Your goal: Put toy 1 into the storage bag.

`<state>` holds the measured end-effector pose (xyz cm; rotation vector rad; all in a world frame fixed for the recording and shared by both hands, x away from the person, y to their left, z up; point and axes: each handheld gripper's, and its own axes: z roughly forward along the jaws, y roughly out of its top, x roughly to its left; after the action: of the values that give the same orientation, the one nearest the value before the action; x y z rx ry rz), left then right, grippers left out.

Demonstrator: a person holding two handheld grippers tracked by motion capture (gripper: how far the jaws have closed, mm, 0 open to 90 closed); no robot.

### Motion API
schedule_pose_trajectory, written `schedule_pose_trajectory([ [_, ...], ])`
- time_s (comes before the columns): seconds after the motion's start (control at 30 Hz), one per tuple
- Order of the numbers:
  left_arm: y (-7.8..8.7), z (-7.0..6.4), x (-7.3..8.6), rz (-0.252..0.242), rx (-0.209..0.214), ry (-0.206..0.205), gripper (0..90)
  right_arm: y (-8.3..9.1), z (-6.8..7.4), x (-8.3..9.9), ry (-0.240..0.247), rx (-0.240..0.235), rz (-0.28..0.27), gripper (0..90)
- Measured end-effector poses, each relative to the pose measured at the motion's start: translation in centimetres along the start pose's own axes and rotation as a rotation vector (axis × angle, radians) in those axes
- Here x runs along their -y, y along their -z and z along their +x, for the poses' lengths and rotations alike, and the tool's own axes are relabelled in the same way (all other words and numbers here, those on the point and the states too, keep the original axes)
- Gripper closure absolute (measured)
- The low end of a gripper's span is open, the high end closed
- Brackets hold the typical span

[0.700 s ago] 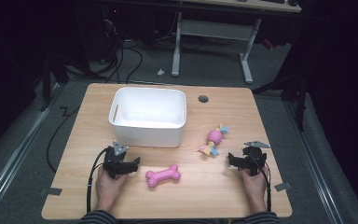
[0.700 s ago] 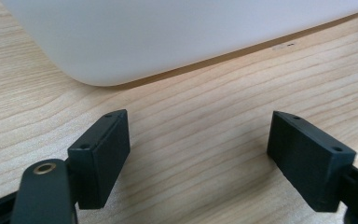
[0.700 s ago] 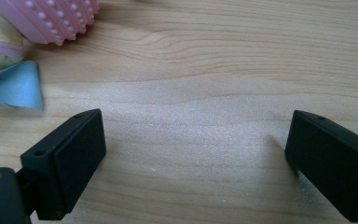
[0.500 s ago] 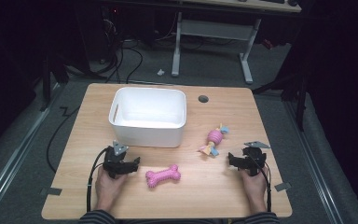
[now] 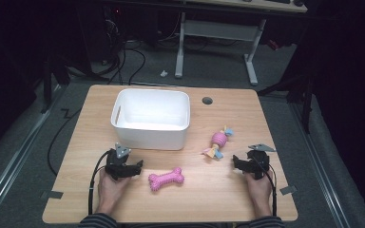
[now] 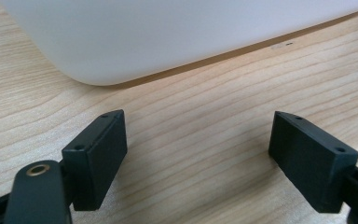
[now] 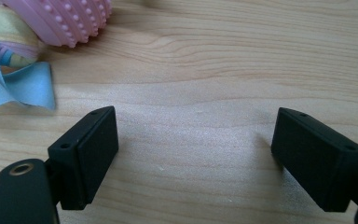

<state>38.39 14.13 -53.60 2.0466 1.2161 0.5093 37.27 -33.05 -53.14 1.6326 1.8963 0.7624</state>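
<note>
Wooden table (image 5: pixel 228 118) spread across the middle of the high view. White tub (image 5: pixel 151 118) set left of centre, upper half of the tabletop; its rounded wall (image 6: pixel 168 32) seen along the top of the left gripper view.

Left gripper (image 5: pixel 135 167) held low at lower left, jaws spread apart over bare wood (image 6: pixel 196 154), nothing between them. Right gripper (image 5: pixel 237 164) held at lower right, jaws likewise spread apart and empty (image 7: pixel 193 154).

Pink bone toy (image 5: pixel 166 178) laid flat on the table just right of the left gripper, below the tub.

Pink ball toy with cloth tails (image 5: pixel 217 142) laid between tub and right gripper; seen at upper left of the right gripper view (image 7: pixel 70 18), clear of the jaws.
</note>
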Motion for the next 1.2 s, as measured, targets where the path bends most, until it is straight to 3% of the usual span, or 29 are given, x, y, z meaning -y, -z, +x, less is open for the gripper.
schedule_pose_trajectory([
  [0.77,1.4,-0.1,-0.1,-0.033,0.022,-0.002,23.1,0.0,0.0,0.0,-0.004,0.0,0.001,14.9],
  [1.2,3.3,-0.7,-0.8,-0.072,0.081,0.004,22.4,0.0,0.1,0.0,-0.006,0.0,0.001,15.4],
])
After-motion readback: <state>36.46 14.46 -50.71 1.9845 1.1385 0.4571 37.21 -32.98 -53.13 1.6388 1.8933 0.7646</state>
